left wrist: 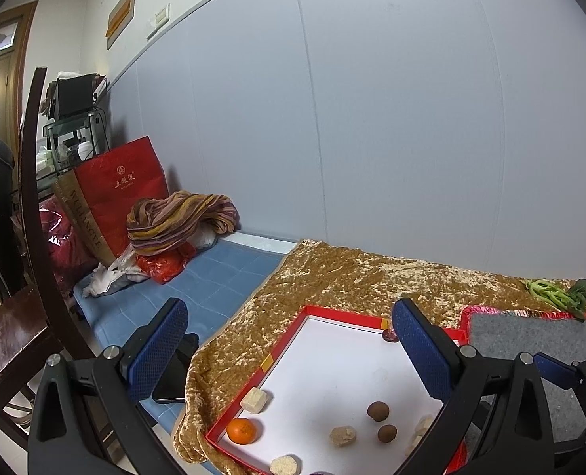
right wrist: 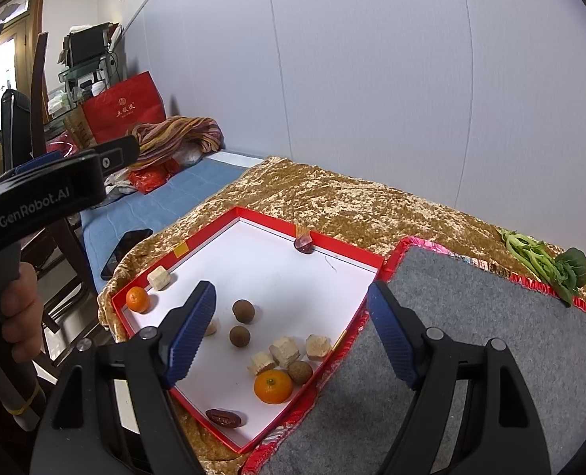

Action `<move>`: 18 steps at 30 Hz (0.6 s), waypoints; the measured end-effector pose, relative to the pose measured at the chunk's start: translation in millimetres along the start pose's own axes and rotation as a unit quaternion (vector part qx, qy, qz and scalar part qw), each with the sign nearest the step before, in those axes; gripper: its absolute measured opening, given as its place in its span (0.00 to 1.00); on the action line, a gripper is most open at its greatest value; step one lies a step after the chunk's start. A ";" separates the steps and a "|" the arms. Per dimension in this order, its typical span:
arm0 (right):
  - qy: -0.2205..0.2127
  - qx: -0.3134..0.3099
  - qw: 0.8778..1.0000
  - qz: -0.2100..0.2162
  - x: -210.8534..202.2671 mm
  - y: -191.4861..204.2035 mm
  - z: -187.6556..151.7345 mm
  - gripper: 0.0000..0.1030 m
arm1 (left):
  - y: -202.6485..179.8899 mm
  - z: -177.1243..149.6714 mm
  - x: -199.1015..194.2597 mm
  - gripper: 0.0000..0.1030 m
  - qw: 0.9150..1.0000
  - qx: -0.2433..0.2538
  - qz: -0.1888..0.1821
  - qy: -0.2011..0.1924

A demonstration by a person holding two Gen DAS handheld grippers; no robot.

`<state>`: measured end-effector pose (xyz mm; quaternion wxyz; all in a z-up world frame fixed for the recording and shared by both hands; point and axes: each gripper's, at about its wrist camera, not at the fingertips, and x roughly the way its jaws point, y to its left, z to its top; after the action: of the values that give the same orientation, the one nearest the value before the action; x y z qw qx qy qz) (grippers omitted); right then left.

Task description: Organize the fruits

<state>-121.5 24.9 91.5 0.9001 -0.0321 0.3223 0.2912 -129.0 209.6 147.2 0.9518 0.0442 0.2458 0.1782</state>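
Hovering wide open and empty, the left hand-held gripper (left wrist: pixel 289 340) and right hand-held gripper (right wrist: pixel 291 328) have sorted nothing yet; two mandarins (right wrist: pixel 273 386), longans (right wrist: pixel 243 310), dates (right wrist: pixel 223 418) and biscuit-like cubes lie scattered in the red-rimmed tray (right wrist: pixel 340 247); the grey mat (right wrist: pixel 491 304) sits bare.

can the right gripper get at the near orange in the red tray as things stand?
Probably yes. The right gripper is open and empty above the red tray, and the near orange lies uncovered below it. A brown round fruit touches its side, so the fingers may nudge that.
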 end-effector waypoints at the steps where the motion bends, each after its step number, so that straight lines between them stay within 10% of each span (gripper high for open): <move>1: 0.001 0.000 1.000 0.000 0.3 0.2 -0.2 0.77 | 0.1 -0.1 0.2 1.00 1.000 0.000 0.000 0.001; 18: 0.005 -0.002 1.000 -0.001 1.3 1.9 -0.4 0.77 | 1.7 -1.2 0.5 1.00 1.000 0.000 -0.001 0.002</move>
<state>-122.0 27.1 90.7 0.8987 -0.0353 0.3262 0.2910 -129.7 211.4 146.3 0.9514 0.0436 0.2481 0.1771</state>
